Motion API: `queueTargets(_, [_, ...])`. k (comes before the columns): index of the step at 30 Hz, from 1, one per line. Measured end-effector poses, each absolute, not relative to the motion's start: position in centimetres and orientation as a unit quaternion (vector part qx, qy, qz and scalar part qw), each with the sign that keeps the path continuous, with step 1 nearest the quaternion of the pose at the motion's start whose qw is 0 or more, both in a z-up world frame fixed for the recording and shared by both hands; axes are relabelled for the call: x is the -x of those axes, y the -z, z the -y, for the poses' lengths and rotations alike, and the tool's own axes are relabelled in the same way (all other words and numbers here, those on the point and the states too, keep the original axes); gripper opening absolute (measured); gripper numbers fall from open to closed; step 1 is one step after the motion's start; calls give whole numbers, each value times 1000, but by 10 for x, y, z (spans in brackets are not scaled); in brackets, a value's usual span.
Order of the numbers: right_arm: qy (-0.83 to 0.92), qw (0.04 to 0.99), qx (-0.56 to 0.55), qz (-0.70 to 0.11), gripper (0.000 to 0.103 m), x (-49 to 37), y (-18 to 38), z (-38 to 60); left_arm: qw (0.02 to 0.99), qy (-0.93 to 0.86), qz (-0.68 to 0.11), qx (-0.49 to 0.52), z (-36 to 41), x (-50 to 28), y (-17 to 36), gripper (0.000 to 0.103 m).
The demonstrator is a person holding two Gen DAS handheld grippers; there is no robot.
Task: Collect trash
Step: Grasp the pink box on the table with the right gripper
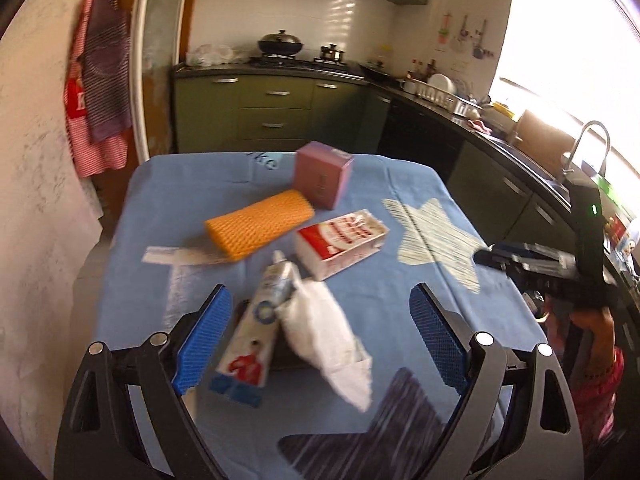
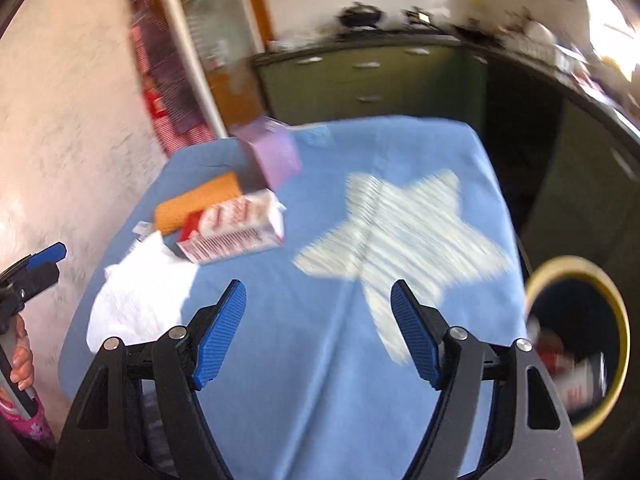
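Observation:
In the left wrist view my left gripper (image 1: 320, 292) is open above the near part of the blue-clothed table (image 1: 400, 184). A toothpaste tube (image 1: 260, 320) and crumpled white paper (image 1: 324, 332) lie between its pads, untouched. Beyond lie a red-and-white carton (image 1: 340, 240), an orange foam net (image 1: 260, 224), a purple box (image 1: 322, 172) and a white wrapper strip (image 1: 180, 256). My right gripper (image 2: 318, 292) is open over bare cloth beside a pale star. To its left are the paper (image 2: 140, 296), carton (image 2: 236, 228), net (image 2: 192, 200) and box (image 2: 272, 152).
A yellow-rimmed bin (image 2: 616, 320) stands off the table's right edge with red-and-white rubbish inside. A pale wall (image 1: 36, 200) runs along the left. Green kitchen cabinets (image 1: 276, 116) and a counter with a sink tap (image 1: 592, 140) lie behind and to the right.

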State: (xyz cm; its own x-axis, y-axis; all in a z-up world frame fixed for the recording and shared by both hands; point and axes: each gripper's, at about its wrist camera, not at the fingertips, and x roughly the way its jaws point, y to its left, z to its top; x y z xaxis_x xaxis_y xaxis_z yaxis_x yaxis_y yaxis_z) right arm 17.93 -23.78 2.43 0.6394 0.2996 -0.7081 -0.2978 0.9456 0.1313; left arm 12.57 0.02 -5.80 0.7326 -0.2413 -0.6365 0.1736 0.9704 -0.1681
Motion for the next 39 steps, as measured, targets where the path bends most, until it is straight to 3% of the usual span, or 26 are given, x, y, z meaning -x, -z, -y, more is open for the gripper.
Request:
queueTargets(10, [-261,885,141,-358,75,-307,-32,140,929,105,-346,78,-27,-129,71,90])
queueTargets(21, [-280,859,172,-393,75,-380,5,112,930,125,-340,66,-21,-143,72,92])
queueTargets(26, [-280,851,186,-403,66,-390,13,100,927,129,-345,69,-20,-147,75,92])
queueTargets(28, [-279,851,188,-404,55,-392,15,98,926,130,-347,68,-20,-148,77,92])
queueTargets(39, [-249,869,162,-396,51,-375,3,106,928,133,-341,64,-16,-140,70,92])
